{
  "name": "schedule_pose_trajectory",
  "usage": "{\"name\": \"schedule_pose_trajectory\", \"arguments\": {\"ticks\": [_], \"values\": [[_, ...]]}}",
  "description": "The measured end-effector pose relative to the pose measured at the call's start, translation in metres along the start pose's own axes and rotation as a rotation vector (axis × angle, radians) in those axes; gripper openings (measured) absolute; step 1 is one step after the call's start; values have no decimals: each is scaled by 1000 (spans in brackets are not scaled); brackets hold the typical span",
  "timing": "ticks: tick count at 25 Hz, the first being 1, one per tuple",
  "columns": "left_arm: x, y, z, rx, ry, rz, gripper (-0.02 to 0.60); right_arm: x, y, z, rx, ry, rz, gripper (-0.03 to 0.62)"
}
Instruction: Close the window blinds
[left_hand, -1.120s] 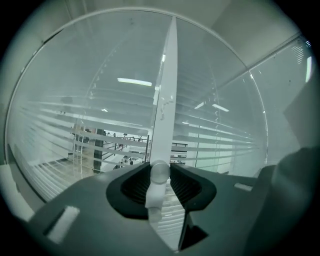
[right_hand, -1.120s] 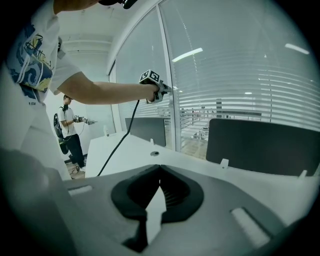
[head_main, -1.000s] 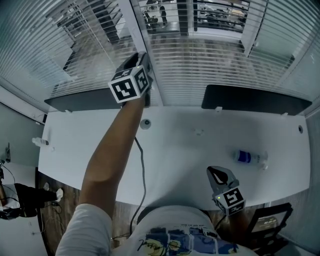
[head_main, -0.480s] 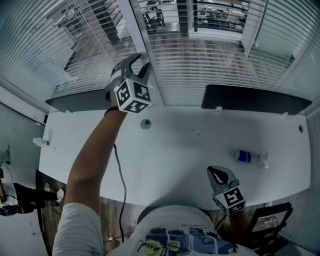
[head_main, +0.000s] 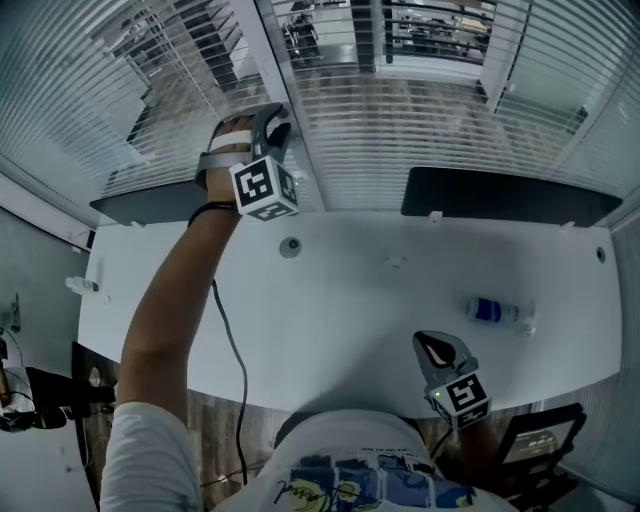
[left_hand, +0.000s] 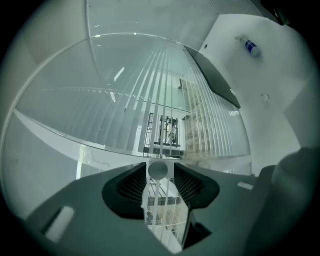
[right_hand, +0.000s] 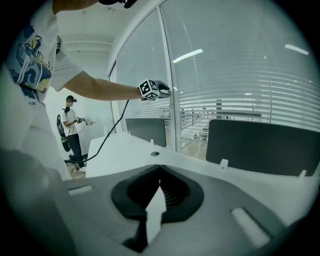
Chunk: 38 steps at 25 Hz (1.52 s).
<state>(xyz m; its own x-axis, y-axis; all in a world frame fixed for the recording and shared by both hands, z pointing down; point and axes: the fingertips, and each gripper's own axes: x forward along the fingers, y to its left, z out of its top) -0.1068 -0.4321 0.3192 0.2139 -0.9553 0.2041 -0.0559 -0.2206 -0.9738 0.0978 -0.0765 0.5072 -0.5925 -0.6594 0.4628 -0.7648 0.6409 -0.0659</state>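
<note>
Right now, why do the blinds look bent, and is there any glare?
Head view: the wide lens bows the desk edge and fans the blinds; light is dim and bluish. Left gripper view: heavy fisheye inside a black circle curves the slats. Right gripper view: lamp reflections streak the glass.

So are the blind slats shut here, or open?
Open. In the head view the slats show gaps, with the space beyond the window visible between them; the left gripper view shows the same.
</note>
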Motion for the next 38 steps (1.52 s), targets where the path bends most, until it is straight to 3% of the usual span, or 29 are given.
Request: {"name": "schedule_pose_trajectory", "arguments": {"ticks": [6, 11, 15, 27, 33, 35, 38], "values": [[6, -1, 1, 126, 13, 6, 151, 0, -2, -3, 1, -1, -3, 3], [9, 2, 0, 60, 9, 3, 127, 1, -3, -2, 12, -5, -4, 3], [7, 5, 0, -118, 15, 9, 126, 2, -4, -3, 5, 1, -3, 3], [3, 14, -8, -788, -9, 36, 126, -1, -8, -5, 11, 8, -15, 3], [1, 19, -12, -1058, -47, 38, 126, -1, -9, -2, 6, -1, -15, 3], [0, 20, -14, -1128, -58, 44, 126, 0, -9, -2, 9, -1, -13, 3], [0, 21, -14, -1122, -62, 49, 126, 0, -8, -2, 8, -4, -11, 3]]}}
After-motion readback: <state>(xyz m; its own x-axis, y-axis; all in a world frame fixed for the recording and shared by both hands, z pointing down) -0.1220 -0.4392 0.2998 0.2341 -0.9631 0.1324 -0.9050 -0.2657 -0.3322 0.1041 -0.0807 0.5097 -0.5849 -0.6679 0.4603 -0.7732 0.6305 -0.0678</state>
